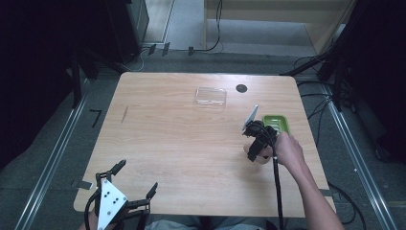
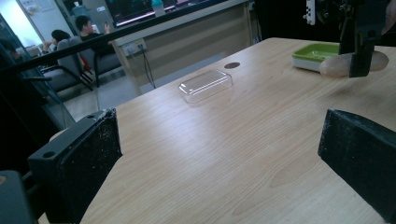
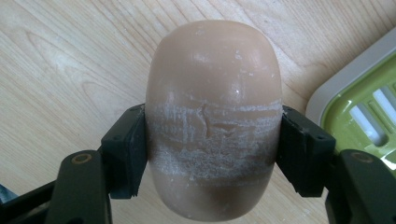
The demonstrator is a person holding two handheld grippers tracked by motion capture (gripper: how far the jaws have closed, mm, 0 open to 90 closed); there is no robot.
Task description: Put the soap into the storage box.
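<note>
Your right gripper (image 3: 212, 154) clenched the soap (image 3: 214, 116), hiding its sides; soap dish (image 3: 364, 102) just beside, cut off. Left gripper (image 2: 219, 163) released.

Beige soap (image 3: 214, 116) with whitish scuff streaks, green soap dish (image 3: 362, 105) with pale grey rim, clear plastic lid (image 1: 210, 96), light wood-grain bench (image 1: 182, 143), black tool (image 3: 212, 154)
</note>
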